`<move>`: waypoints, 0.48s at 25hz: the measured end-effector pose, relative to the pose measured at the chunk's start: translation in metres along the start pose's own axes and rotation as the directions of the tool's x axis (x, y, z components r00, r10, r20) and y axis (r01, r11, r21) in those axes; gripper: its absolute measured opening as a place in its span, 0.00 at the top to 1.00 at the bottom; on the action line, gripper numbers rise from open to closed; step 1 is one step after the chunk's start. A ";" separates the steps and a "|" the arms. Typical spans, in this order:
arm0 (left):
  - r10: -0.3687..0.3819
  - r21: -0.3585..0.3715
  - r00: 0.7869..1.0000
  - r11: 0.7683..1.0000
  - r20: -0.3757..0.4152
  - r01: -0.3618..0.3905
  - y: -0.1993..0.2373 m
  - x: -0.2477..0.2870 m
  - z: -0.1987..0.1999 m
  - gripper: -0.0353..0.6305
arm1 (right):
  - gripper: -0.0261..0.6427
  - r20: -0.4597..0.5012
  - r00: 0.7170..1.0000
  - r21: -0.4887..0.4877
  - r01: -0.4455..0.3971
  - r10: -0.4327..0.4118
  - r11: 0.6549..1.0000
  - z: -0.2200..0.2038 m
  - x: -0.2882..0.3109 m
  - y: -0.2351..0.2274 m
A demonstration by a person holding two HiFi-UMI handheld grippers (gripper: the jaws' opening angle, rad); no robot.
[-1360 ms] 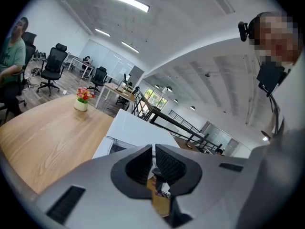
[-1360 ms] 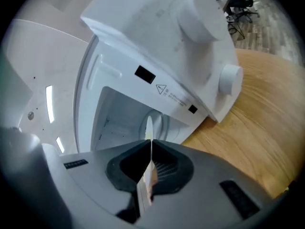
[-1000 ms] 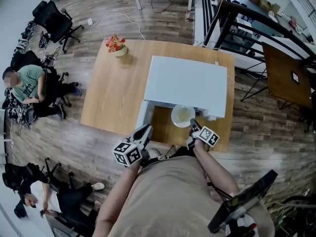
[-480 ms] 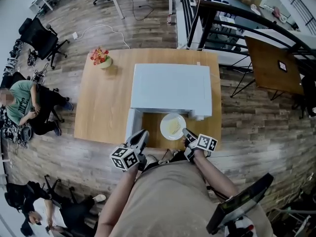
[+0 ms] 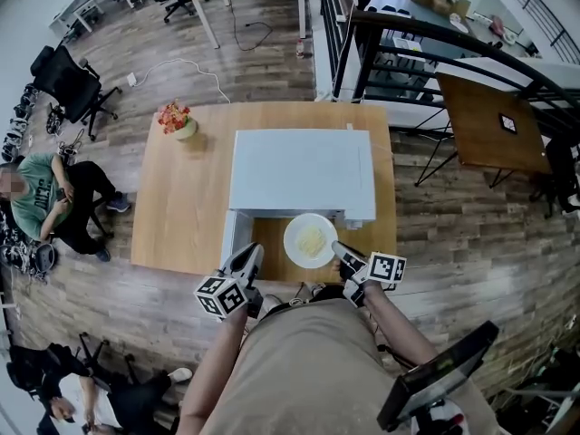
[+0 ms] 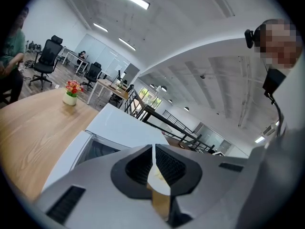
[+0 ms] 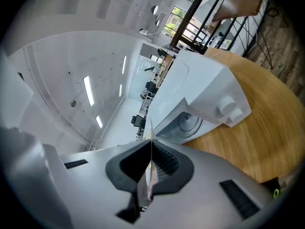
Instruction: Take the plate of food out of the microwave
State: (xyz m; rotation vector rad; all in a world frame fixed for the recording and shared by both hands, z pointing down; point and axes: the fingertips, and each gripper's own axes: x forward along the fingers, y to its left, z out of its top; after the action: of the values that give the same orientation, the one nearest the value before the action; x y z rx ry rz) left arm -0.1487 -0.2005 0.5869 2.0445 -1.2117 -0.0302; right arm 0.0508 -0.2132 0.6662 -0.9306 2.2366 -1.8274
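A white microwave (image 5: 299,175) stands on a wooden table (image 5: 177,207), its door (image 5: 234,234) swung open to the left. A white plate (image 5: 310,240) with yellow food hangs in front of the oven's opening. My right gripper (image 5: 337,248) is shut on the plate's right rim; in the right gripper view the thin rim (image 7: 150,128) runs between the closed jaws of that gripper (image 7: 151,142). The glass turntable (image 7: 190,123) inside the oven is bare. My left gripper (image 5: 252,254) is shut near the door's outer end, left of the plate and apart from it.
A small pot of flowers (image 5: 178,120) stands at the table's far left corner. People sit on the floor at the left (image 5: 36,198) beside office chairs (image 5: 68,71). A black railing (image 5: 435,53) and another wooden table (image 5: 489,125) lie to the right.
The plate has come out of the microwave toward me, with my right gripper shut on it and rising. The left gripper has stayed by the door.
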 end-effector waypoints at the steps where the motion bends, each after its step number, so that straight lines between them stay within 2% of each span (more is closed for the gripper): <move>1: 0.004 -0.001 1.000 1.000 0.010 -0.004 0.000 -0.001 0.003 0.94 | 0.94 0.006 1.000 0.000 -0.018 0.018 1.000 0.005 0.000 0.007; 6: 0.021 0.004 0.998 1.000 0.060 -0.021 -0.004 -0.004 0.016 0.94 | 0.94 0.021 0.993 -0.037 -0.118 0.119 0.992 0.027 0.003 0.041; 12: 0.042 0.054 0.991 0.997 0.131 -0.049 -0.019 -0.010 0.032 0.94 | 0.94 0.042 0.968 -0.057 -0.244 0.247 0.968 0.056 -0.008 0.082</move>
State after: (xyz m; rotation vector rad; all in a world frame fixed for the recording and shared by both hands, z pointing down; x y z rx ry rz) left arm -0.1521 -0.2063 0.5495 2.0907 -1.3525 -0.1090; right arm 0.0509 -0.2493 0.5734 -0.6611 2.2622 -1.6297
